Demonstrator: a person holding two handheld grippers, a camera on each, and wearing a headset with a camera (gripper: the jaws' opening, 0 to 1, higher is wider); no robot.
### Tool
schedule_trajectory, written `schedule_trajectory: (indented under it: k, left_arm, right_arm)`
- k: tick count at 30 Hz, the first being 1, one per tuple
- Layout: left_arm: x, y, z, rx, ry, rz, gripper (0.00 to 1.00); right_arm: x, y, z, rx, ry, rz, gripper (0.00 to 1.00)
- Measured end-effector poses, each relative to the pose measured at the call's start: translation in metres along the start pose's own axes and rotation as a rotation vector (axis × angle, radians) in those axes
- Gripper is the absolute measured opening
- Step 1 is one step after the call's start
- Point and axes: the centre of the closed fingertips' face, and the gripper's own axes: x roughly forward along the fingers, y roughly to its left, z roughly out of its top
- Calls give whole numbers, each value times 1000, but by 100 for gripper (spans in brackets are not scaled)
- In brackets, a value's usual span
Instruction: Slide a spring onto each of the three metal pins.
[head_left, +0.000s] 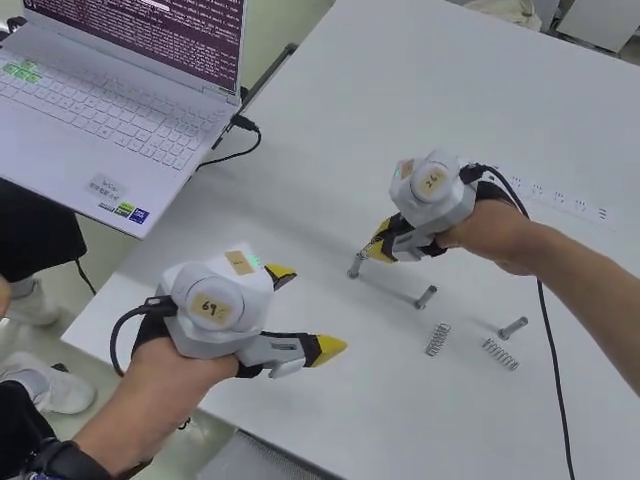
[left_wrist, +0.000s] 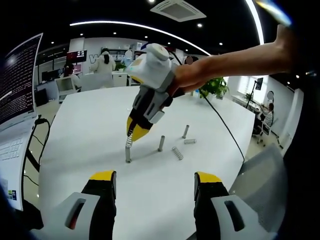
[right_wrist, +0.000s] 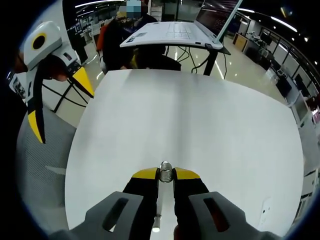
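Three short metal pins stand upright on the white table (head_left: 400, 90): one on the left (head_left: 355, 265), one in the middle (head_left: 426, 296), one on the right (head_left: 513, 326). My right gripper (head_left: 381, 250) is shut on a spring (right_wrist: 166, 172) held just above the left pin (left_wrist: 128, 154); the spring (left_wrist: 129, 141) hangs from its yellow tips. Two more springs (head_left: 437, 339) (head_left: 499, 354) lie flat near the other pins. My left gripper (head_left: 305, 310) hovers open near the table's front edge, holding nothing, its jaws (left_wrist: 155, 177) pointing at the pins.
An open laptop (head_left: 110, 90) sits on a stand at the far left, with a black cable (head_left: 235, 150) running off it. A power strip (head_left: 560, 195) lies at the table's right side. The table's front edge (head_left: 200, 400) is close under my left hand.
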Motion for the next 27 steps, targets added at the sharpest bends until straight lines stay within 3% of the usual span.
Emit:
schedule_trajectory:
  k: [11, 27]
  left_arm:
    - [-4, 2, -2, -7, -2, 3, 58]
    - [-4, 2, -2, -14, -5, 2, 58]
  right_arm:
    - [5, 9, 5, -14, 14, 11, 9]
    - [18, 8, 5, -11, 19, 22, 9]
